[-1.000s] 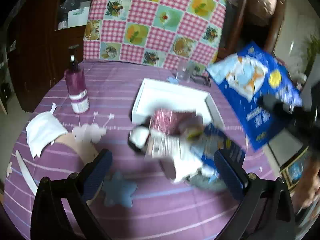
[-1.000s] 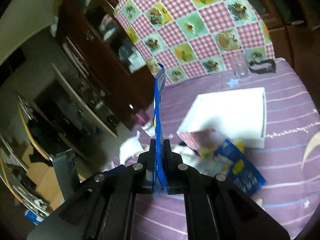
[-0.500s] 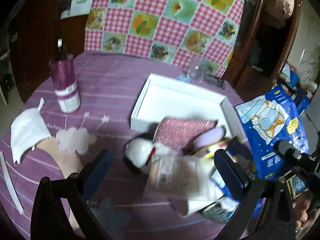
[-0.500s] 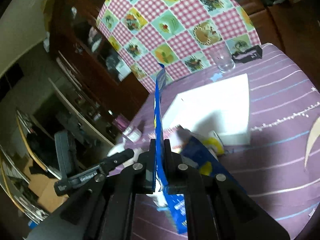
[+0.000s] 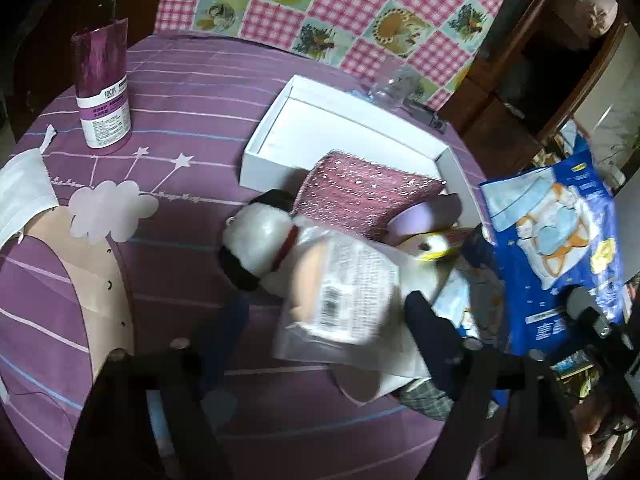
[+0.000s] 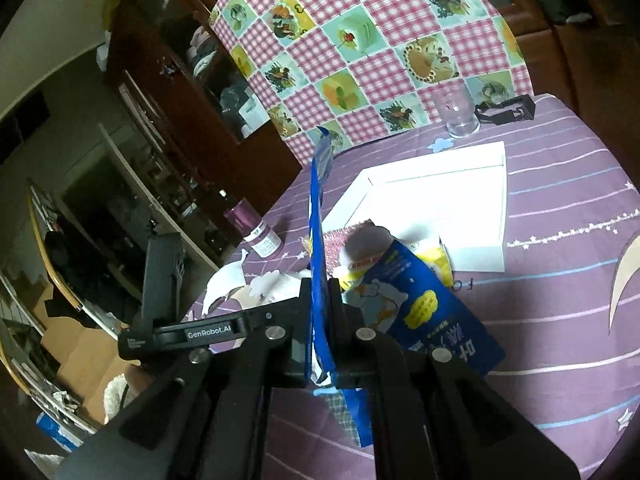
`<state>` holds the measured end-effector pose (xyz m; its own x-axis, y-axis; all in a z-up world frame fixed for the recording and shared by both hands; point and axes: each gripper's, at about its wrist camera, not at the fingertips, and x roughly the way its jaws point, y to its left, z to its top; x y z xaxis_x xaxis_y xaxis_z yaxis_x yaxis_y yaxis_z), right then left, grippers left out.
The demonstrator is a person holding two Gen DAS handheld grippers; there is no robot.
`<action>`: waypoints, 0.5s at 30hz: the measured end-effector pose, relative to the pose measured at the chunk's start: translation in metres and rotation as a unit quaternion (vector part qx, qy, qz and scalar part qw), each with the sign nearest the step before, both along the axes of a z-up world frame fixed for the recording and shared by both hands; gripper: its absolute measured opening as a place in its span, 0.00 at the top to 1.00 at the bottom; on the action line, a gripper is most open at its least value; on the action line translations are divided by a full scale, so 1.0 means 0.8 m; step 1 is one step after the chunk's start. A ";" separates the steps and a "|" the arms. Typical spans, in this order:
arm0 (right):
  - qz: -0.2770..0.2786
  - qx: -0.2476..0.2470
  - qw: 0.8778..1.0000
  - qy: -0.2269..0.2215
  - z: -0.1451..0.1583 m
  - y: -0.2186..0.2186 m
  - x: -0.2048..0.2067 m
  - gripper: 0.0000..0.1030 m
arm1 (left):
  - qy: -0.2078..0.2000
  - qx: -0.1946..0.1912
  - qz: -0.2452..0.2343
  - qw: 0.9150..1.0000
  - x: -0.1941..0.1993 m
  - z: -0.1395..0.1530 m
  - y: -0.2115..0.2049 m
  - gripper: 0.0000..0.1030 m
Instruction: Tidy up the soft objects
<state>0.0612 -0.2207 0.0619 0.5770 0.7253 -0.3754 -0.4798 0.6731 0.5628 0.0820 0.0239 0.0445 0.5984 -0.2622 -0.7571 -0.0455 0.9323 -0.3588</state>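
Observation:
My right gripper [image 6: 322, 292] is shut on a blue cat-print packet [image 6: 320, 216], held edge-on above the table; the same packet [image 5: 556, 240] shows at the right of the left wrist view. My left gripper [image 5: 324, 312] is open just above a bagged white plush dog [image 5: 264, 236] with a labelled plastic bag [image 5: 344, 296]. A maroon sparkly pouch [image 5: 360, 196] leans on the white tray [image 5: 272, 136]. A second blue packet [image 6: 420, 312] and a yellow packet [image 6: 430, 258] lie in the pile by the tray [image 6: 502, 200].
A purple pump bottle [image 5: 104, 92] stands at the left, a white face mask [image 5: 20, 192] at the table's left edge. A clear glass [image 6: 456, 114] and black clip [image 6: 504, 110] sit behind the tray. A chair with a checked cover [image 5: 340, 0] stands behind the table.
My left gripper has moved forward and down, close over the plush dog pile. My right gripper has carried the blue packet right and lower, off the table's side.

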 end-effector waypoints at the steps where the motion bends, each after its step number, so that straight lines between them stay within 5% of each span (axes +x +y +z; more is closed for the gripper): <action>1: -0.001 0.001 1.000 -0.001 0.001 -0.001 0.000 0.93 | -0.003 0.000 -0.002 1.000 -0.002 0.002 0.000 0.39; 2: -0.003 0.002 1.000 -0.003 0.001 -0.002 0.000 0.93 | -0.007 0.000 -0.004 1.000 -0.004 0.005 -0.001 0.48; 6: -0.006 0.006 1.000 -0.003 0.002 -0.005 0.001 0.93 | -0.014 -0.002 0.000 1.000 -0.007 0.010 0.002 0.60; 10: -0.008 0.008 1.000 -0.003 0.001 -0.005 0.001 0.93 | -0.017 -0.004 0.013 1.000 -0.010 0.013 0.008 0.92; 15: -0.005 0.010 1.000 -0.001 0.001 -0.005 0.003 0.93 | -0.025 -0.008 0.008 1.000 -0.013 0.018 0.007 0.95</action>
<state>0.0633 -0.2248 0.0625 0.5855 0.7260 -0.3607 -0.4733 0.6674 0.5749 0.0716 0.0292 0.0593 0.6396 -0.2646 -0.7218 -0.0417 0.9256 -0.3763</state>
